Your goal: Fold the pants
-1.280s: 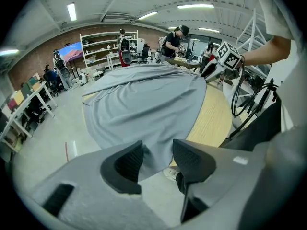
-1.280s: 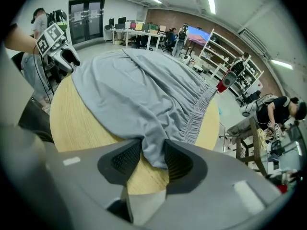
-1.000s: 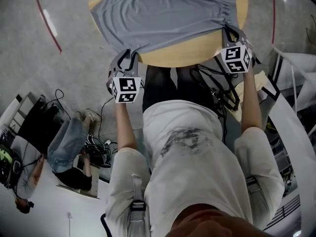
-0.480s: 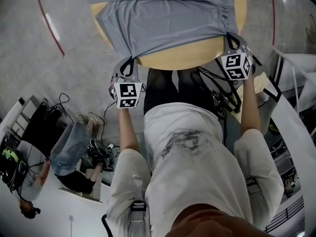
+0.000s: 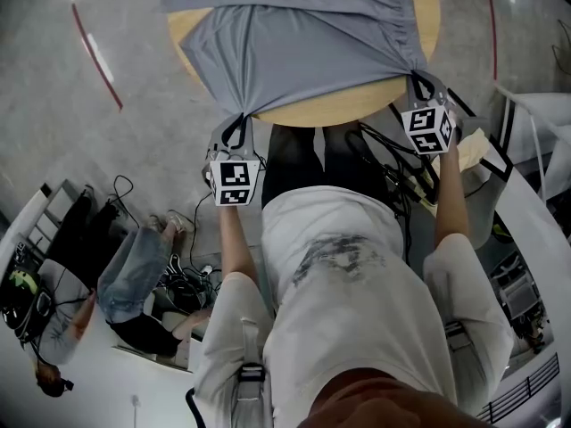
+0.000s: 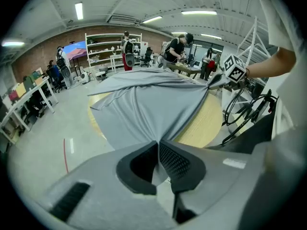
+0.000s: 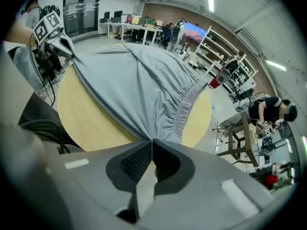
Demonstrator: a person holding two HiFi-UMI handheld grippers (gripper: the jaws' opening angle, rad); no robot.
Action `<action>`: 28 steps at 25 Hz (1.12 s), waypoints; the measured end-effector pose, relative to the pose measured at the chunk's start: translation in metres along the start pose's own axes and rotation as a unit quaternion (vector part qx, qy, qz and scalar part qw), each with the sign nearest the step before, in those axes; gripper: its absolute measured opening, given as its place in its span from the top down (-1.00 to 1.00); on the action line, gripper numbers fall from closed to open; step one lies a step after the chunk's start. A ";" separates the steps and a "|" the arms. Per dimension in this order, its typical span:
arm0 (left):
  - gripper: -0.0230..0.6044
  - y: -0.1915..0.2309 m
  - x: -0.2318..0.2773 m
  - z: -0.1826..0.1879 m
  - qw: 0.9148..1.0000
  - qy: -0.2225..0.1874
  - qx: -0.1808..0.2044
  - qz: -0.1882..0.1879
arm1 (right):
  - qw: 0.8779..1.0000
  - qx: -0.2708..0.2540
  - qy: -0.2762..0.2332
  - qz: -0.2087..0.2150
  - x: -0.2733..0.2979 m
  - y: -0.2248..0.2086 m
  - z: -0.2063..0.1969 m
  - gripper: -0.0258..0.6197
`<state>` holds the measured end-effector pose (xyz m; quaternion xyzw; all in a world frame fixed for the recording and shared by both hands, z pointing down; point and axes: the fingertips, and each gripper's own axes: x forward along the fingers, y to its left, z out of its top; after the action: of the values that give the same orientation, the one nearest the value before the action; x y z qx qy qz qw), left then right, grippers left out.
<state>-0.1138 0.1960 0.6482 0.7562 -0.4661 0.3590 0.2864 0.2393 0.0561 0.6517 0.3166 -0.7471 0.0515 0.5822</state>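
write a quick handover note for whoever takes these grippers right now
Left gripper: jaws have just closed on a near corner of the pants.
Right gripper: shut on the other near corner, by the elastic waistband.
Pants: spread over the round table, near edge pulled taut off its rim.
Done: both corners gripped. To do: probably carry them across to make the fold.

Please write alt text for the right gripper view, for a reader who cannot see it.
The right gripper is shut on a corner of grey pants spread over a round wooden table. A workshop with shelves lies behind.
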 end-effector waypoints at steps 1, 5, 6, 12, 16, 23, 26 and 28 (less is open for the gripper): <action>0.85 -0.001 0.001 0.001 1.000 0.000 0.000 -0.002 | 1.000 0.002 0.002 0.001 0.000 0.000 -0.003 0.87; 0.85 -0.007 -0.005 -0.006 1.000 0.010 0.000 -0.009 | 1.000 0.010 0.009 0.001 -0.008 0.007 -0.013 0.87; 0.85 -0.008 -0.010 -0.006 1.000 0.008 0.001 -0.009 | 1.000 0.012 0.010 0.000 -0.012 0.010 -0.014 0.87; 0.85 -0.002 -0.033 -0.002 1.000 -0.005 0.001 -0.009 | 1.000 0.024 0.012 -0.006 -0.034 0.024 -0.013 0.87; 0.85 0.008 -0.037 0.005 1.000 -0.014 0.001 -0.005 | 0.999 0.029 0.007 -0.015 -0.040 0.024 -0.001 0.87; 0.85 0.022 -0.046 0.026 0.999 -0.036 0.006 -0.001 | 0.999 0.033 0.000 -0.035 -0.051 0.014 0.016 0.87; 0.85 0.028 -0.047 0.036 0.999 -0.044 0.006 0.000 | 0.999 0.034 -0.003 -0.040 -0.052 0.009 0.022 0.87; 0.85 0.032 -0.047 0.042 0.999 -0.048 0.004 0.002 | 0.999 0.035 -0.006 -0.042 -0.052 0.005 0.026 0.87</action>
<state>-0.1455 0.1739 0.5890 0.7730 -0.4794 0.3244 0.2596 0.2210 0.0696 0.5982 0.3679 -0.7345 0.0509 0.5680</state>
